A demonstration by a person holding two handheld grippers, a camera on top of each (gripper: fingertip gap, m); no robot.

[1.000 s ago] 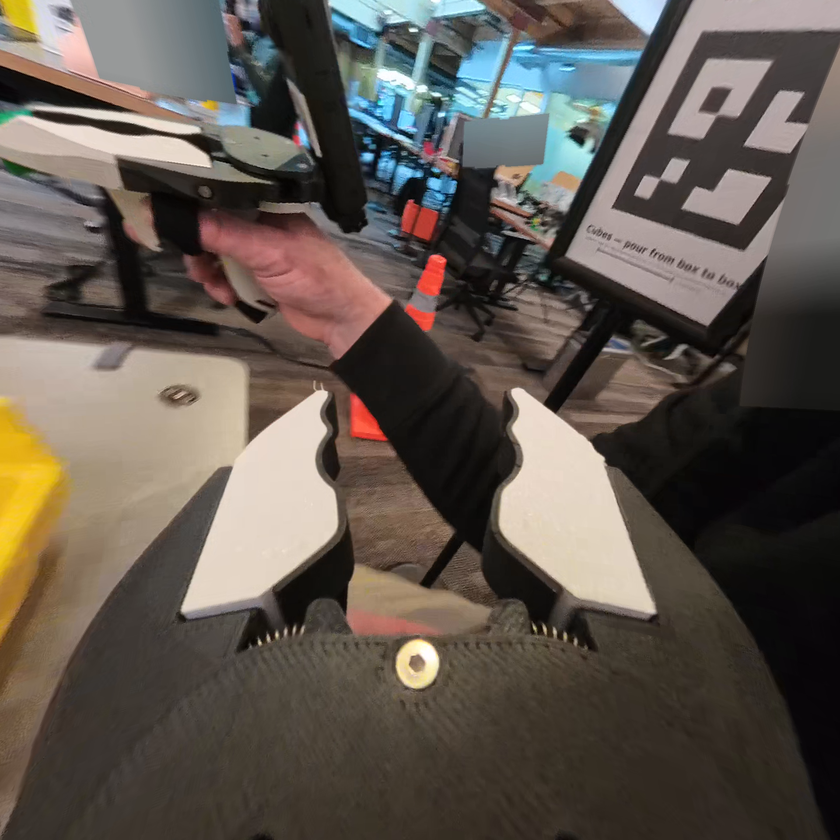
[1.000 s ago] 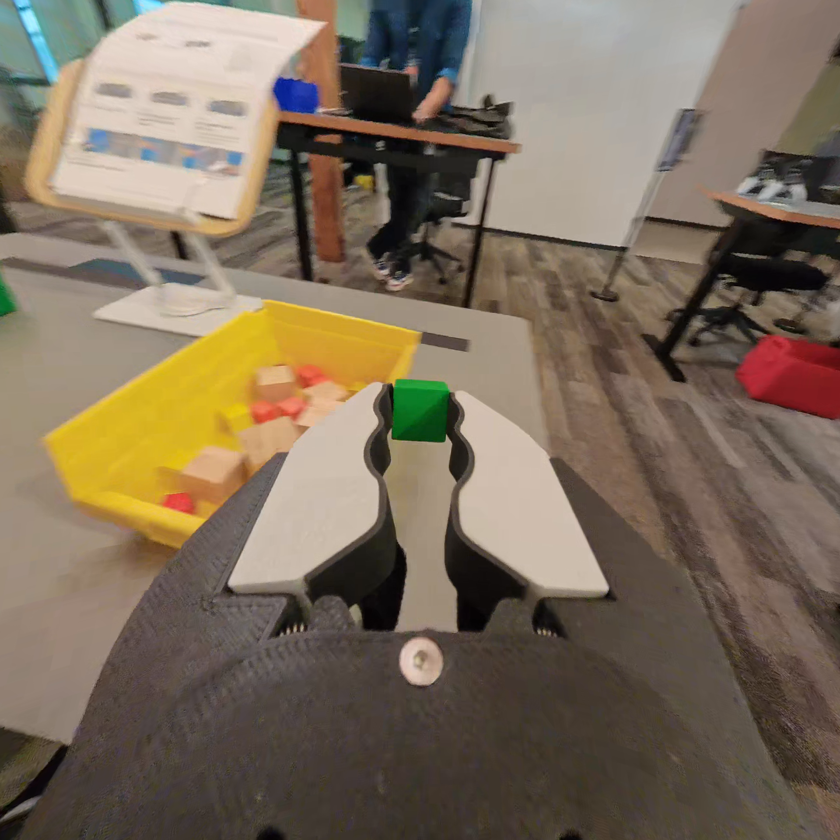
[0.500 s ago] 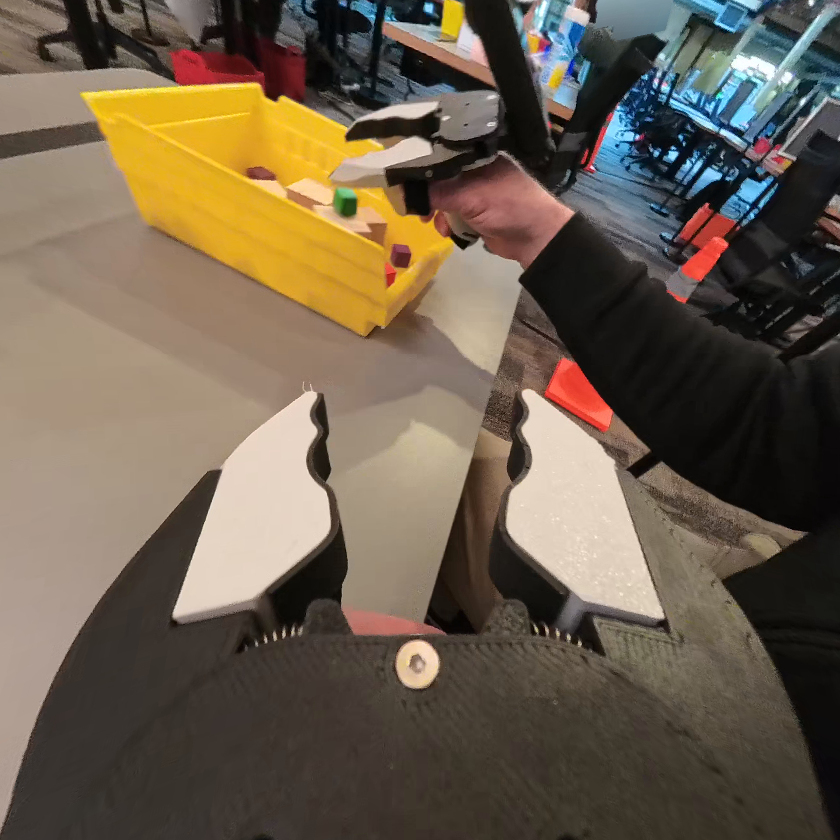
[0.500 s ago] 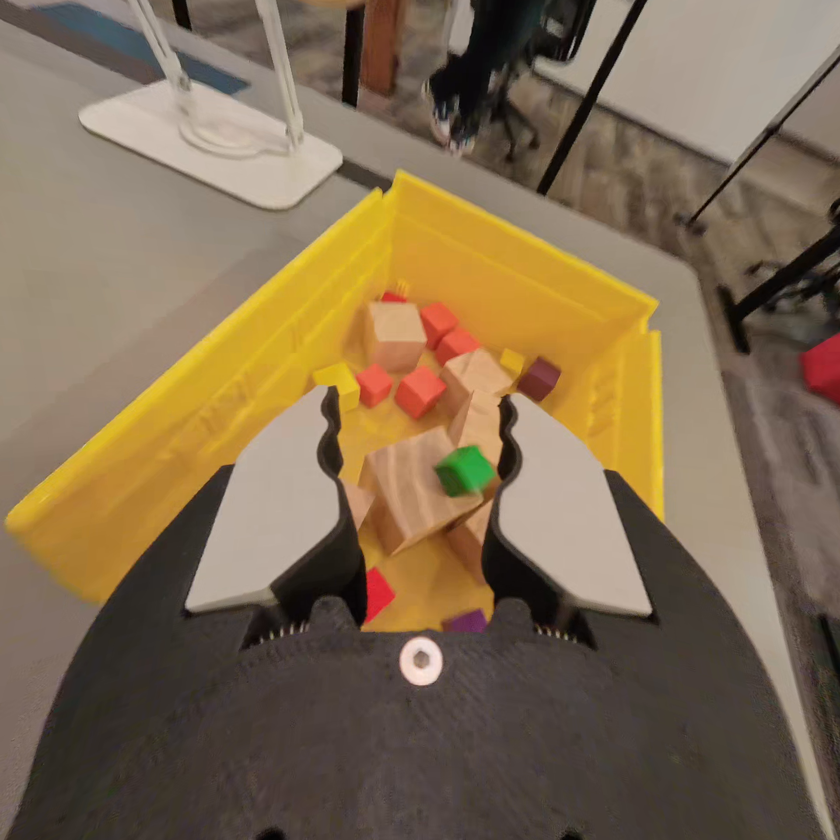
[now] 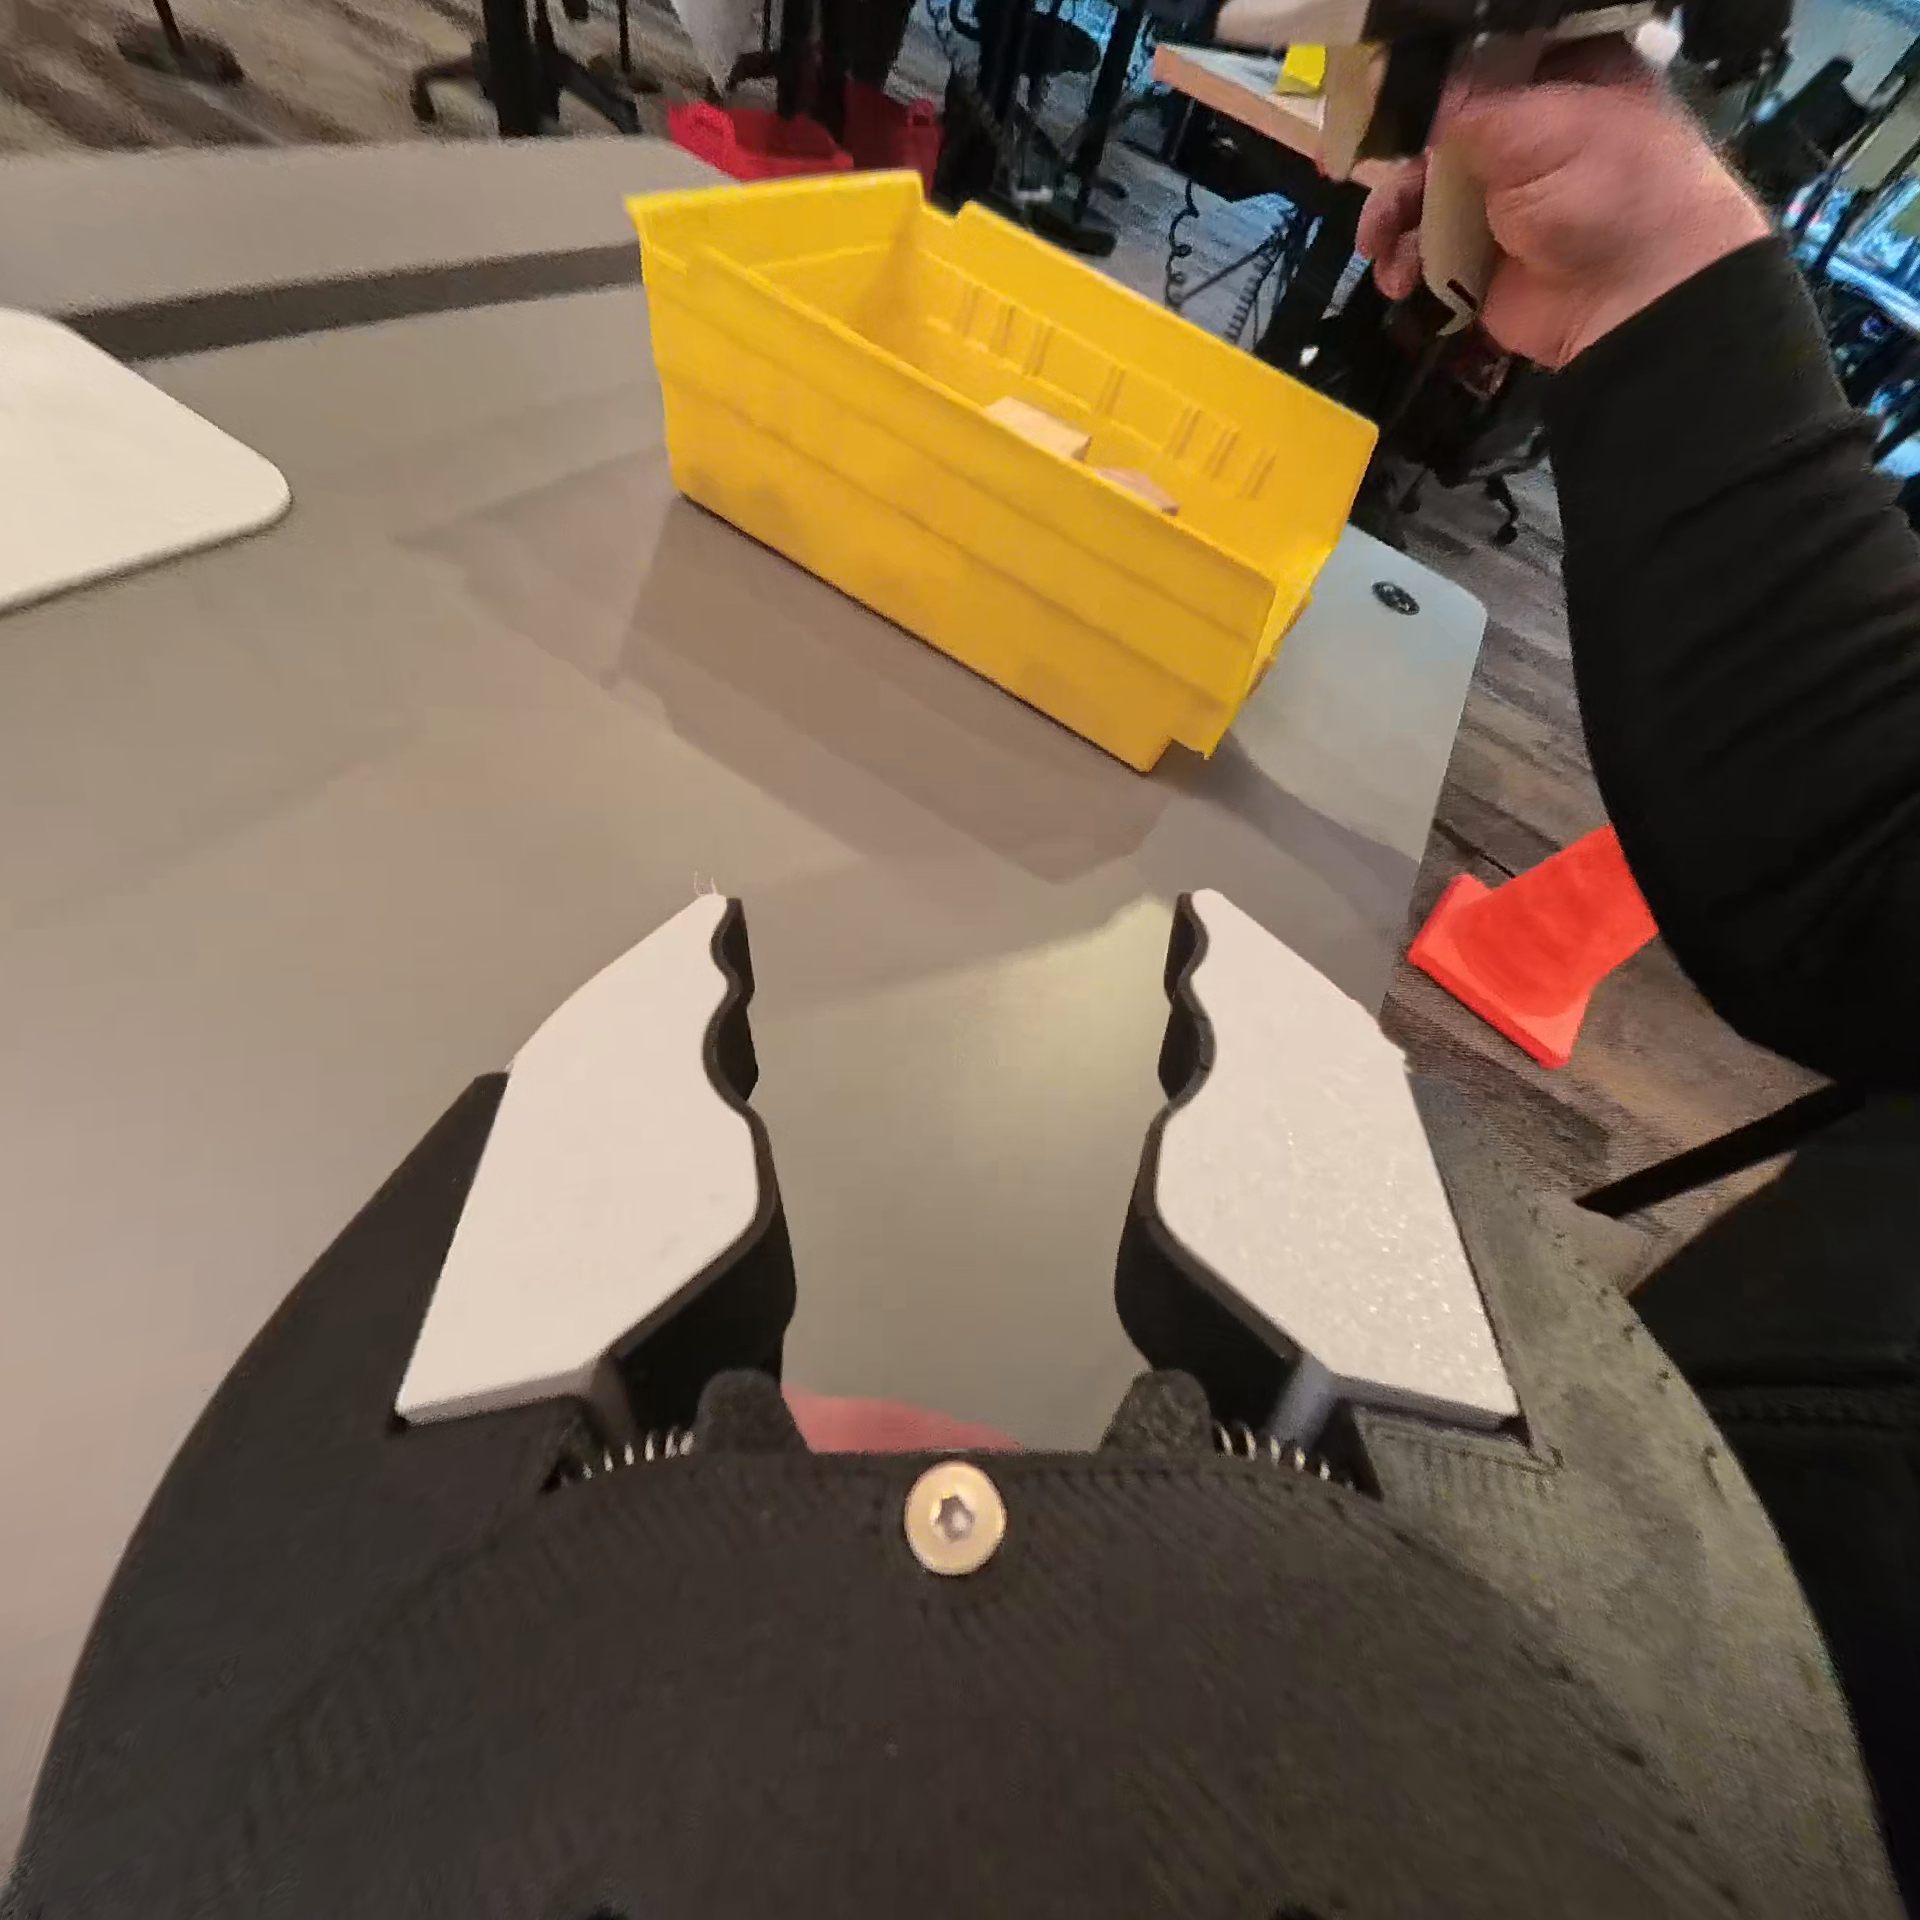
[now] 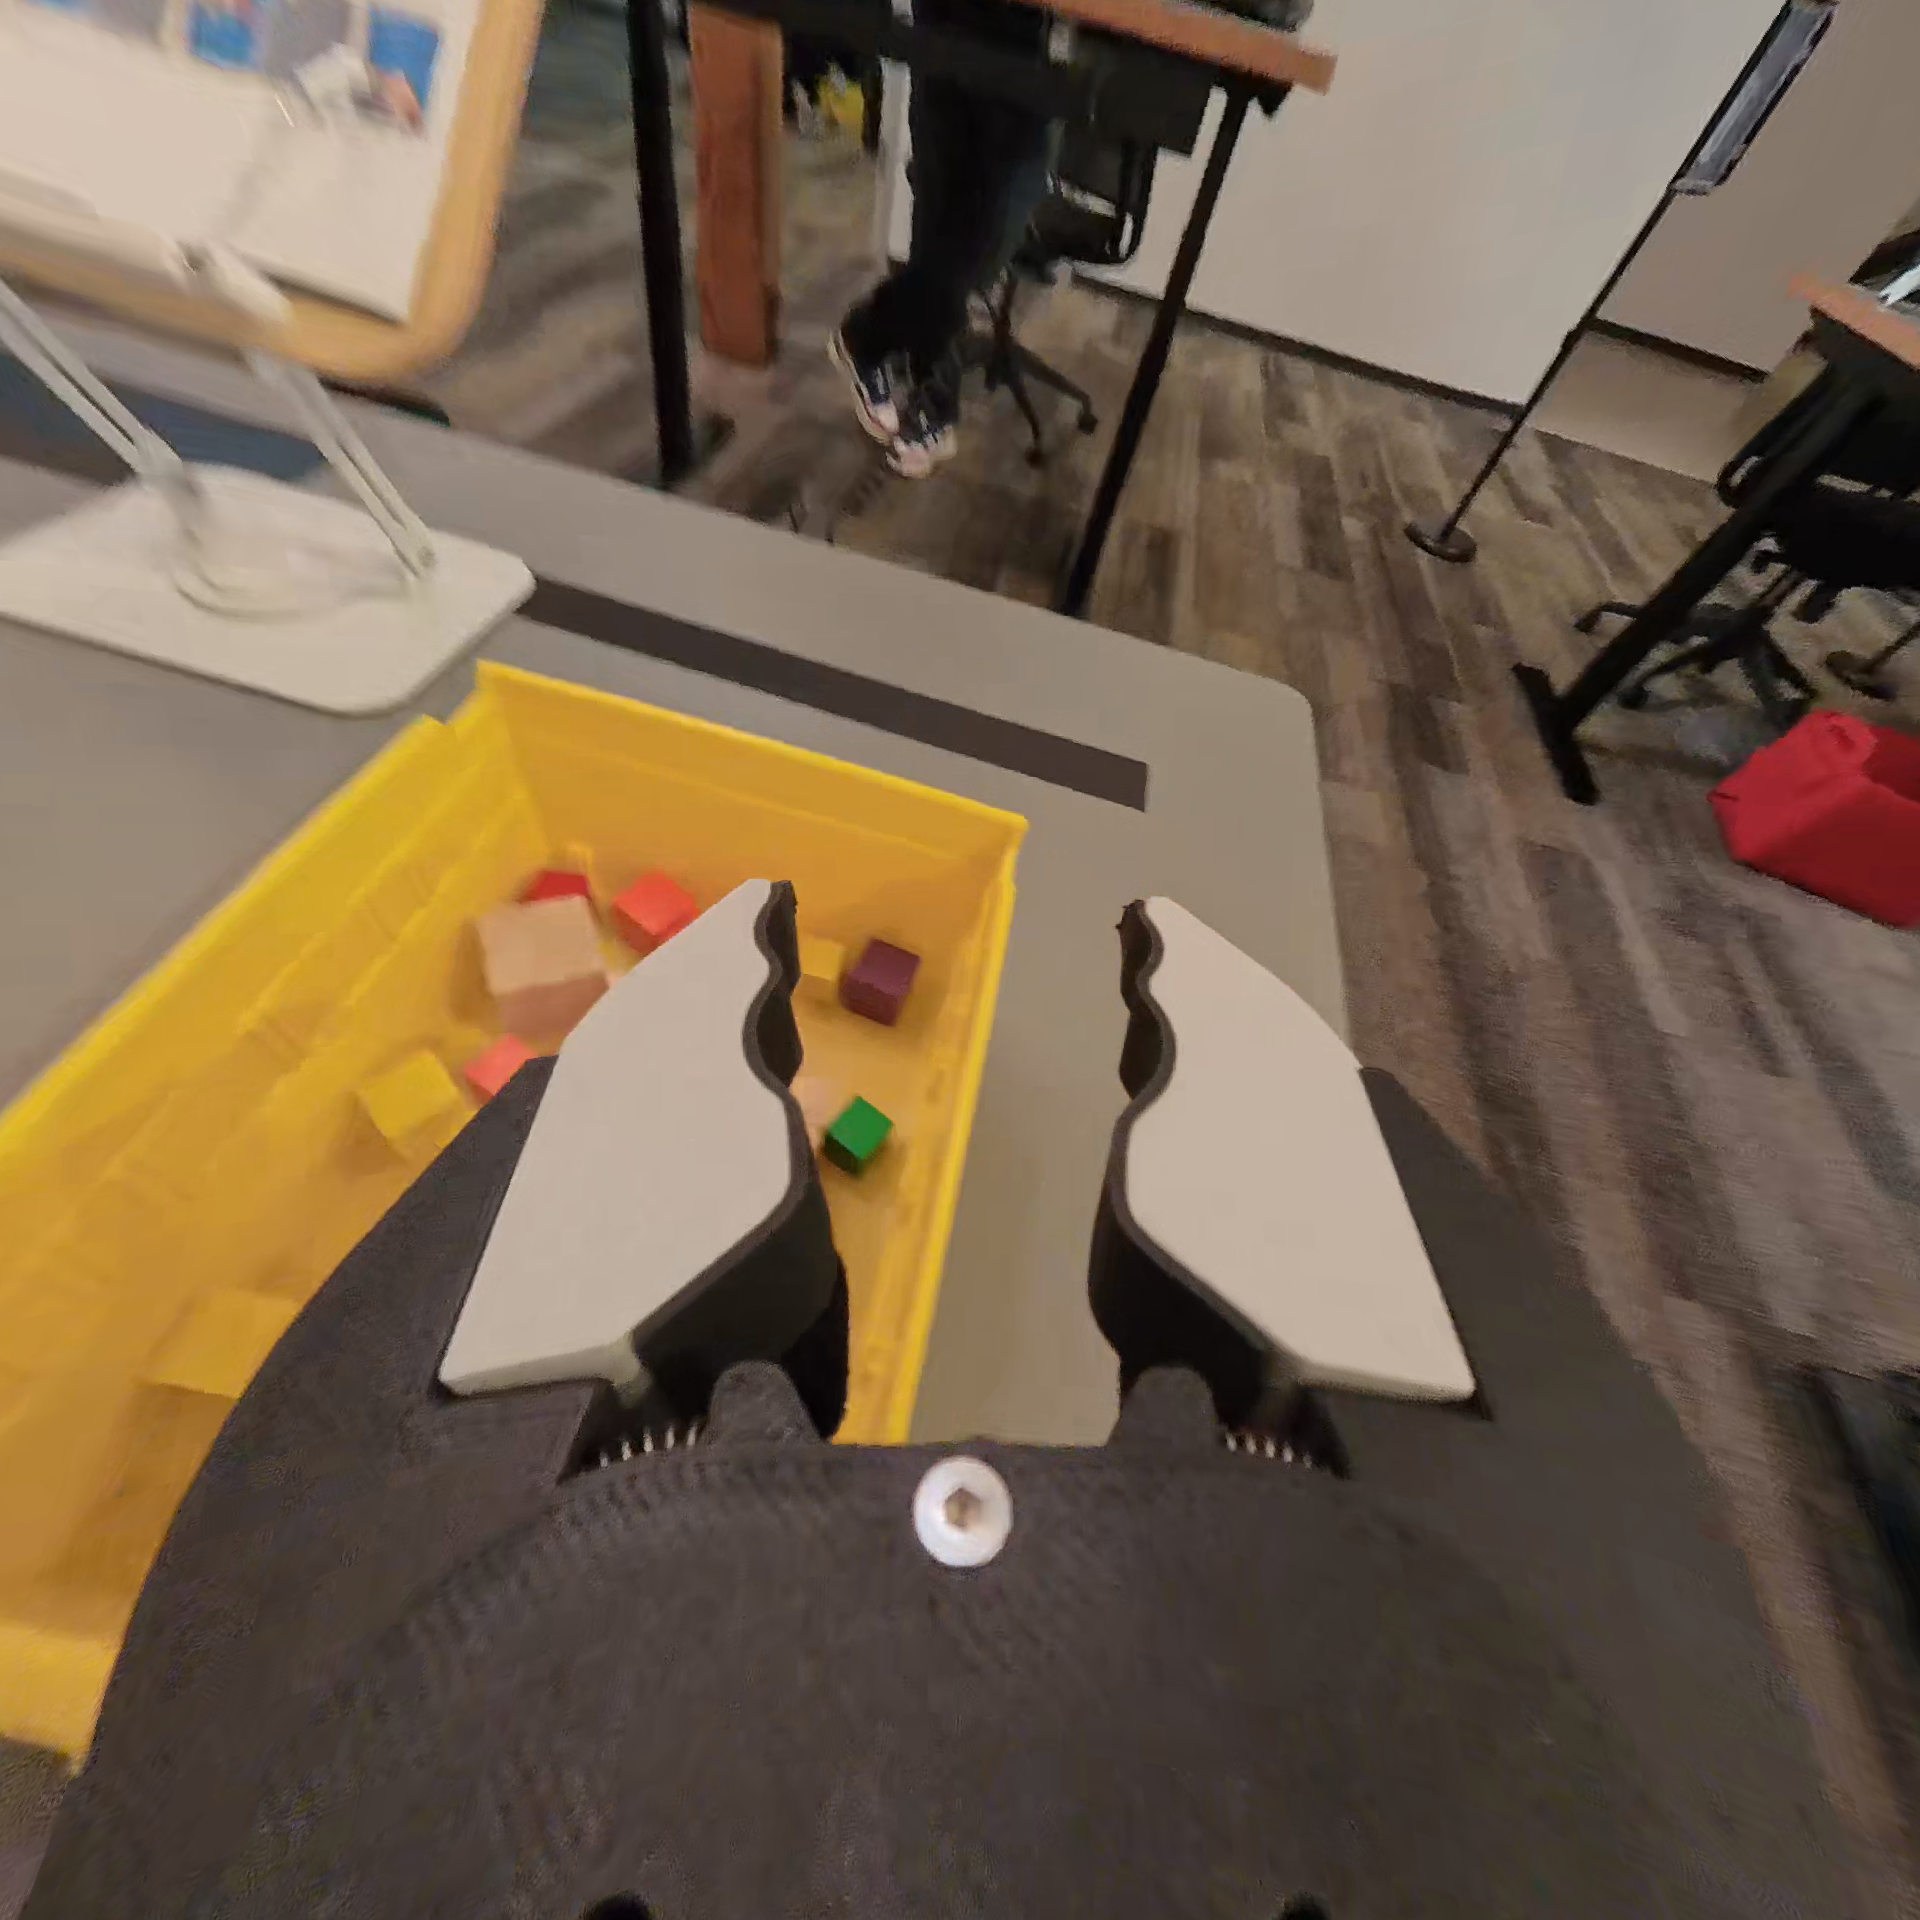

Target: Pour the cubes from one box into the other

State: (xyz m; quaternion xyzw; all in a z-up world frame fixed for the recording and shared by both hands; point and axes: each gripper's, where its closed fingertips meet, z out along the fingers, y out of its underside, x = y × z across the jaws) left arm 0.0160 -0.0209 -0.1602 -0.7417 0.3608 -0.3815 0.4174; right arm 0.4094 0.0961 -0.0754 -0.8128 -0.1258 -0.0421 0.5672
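Observation:
A yellow box (image 6: 312,966) stands near the right corner of the grey table (image 5: 312,779). It holds several cubes: red, yellow, wooden, a dark purple cube (image 6: 880,980) and a green cube (image 6: 858,1135). My right gripper (image 6: 956,914) is open and empty, above the box's right wall and the table beside it. My left gripper (image 5: 956,909) is open and empty, low over the table, short of the yellow box (image 5: 935,488), which shows wooden cubes (image 5: 1034,426) inside. The hand (image 5: 1548,197) holding the right gripper shows at top right. No second box is in view.
A white stand base (image 6: 260,613) with clear legs holds a paper board at the back left; it also shows in the left wrist view (image 5: 94,478). An orange cone (image 5: 1527,945) and a red bin (image 6: 1829,810) are on the floor. A person (image 6: 935,260) stands at a far desk.
My right gripper opened and dropped the green cube into the yellow box, then rose and shifted right. My left gripper swung from facing the room toward the table and box.

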